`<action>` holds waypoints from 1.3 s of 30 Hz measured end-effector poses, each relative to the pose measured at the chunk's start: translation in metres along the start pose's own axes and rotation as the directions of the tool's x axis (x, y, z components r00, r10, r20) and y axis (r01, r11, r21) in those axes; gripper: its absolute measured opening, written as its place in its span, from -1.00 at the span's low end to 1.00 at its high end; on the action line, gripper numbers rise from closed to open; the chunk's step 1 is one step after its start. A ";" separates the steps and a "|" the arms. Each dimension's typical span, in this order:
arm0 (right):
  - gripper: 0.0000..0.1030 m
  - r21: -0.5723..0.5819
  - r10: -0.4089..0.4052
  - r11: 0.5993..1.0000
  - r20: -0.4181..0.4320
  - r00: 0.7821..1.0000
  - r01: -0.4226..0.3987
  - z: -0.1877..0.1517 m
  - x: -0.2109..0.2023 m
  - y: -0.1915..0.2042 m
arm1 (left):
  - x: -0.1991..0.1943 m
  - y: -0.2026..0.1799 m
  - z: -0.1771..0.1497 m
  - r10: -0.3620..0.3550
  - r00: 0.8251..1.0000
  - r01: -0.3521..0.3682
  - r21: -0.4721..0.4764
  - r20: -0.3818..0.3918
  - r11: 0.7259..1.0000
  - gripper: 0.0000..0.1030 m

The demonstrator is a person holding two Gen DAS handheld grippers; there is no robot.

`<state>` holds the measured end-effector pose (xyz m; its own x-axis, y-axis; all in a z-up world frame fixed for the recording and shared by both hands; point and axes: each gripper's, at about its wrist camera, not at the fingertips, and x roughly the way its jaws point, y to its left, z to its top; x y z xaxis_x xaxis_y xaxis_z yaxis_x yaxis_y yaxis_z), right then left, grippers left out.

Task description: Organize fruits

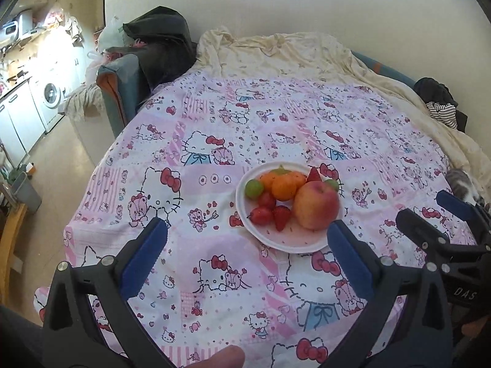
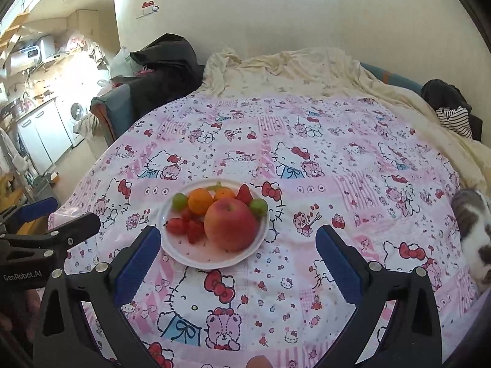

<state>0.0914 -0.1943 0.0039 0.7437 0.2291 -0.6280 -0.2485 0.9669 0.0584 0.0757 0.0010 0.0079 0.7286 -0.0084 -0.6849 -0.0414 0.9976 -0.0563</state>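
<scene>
A white plate (image 1: pixel 288 242) (image 2: pixel 190 253) sits on the pink Hello Kitty cloth. It holds a large red-yellow apple (image 1: pixel 316 205) (image 2: pixel 230 224), two oranges (image 1: pixel 284 187) (image 2: pixel 200 201), strawberries (image 1: pixel 281 217) (image 2: pixel 195 230), small red fruits (image 1: pixel 260 215) (image 2: pixel 177 225) and green fruits (image 1: pixel 254 188) (image 2: pixel 179 200). My left gripper (image 1: pixel 247 230) is open and empty, just short of the plate. My right gripper (image 2: pixel 237 236) is open and empty, with the plate near its left finger. Each gripper shows at the edge of the other's view.
The cloth (image 1: pixel 214 135) covers a round table. A grey-white cat (image 2: pixel 474 230) (image 1: pixel 465 185) sits at the right edge. A sofa with cream sheet (image 1: pixel 291 52) and dark clothes stands behind. A kitchen with washing machine (image 1: pixel 52 96) lies at left.
</scene>
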 end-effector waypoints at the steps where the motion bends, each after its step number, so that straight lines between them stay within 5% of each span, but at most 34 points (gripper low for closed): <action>1: 1.00 0.002 -0.004 1.000 0.001 1.000 0.004 0.000 0.000 0.000 | 0.000 0.000 0.000 0.002 1.000 -0.002 -0.001 0.001 1.000 1.00; 39: 1.00 0.020 -0.004 1.000 0.001 1.000 0.004 0.001 -0.002 -0.004 | -0.003 0.002 -0.001 0.013 1.000 -0.013 -0.009 0.001 1.000 1.00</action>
<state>0.0917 -0.1982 0.0053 0.7455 0.2256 -0.6271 -0.2330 0.9698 0.0719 0.0727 0.0034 0.0093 0.7286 0.0044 -0.6849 -0.0568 0.9969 -0.0540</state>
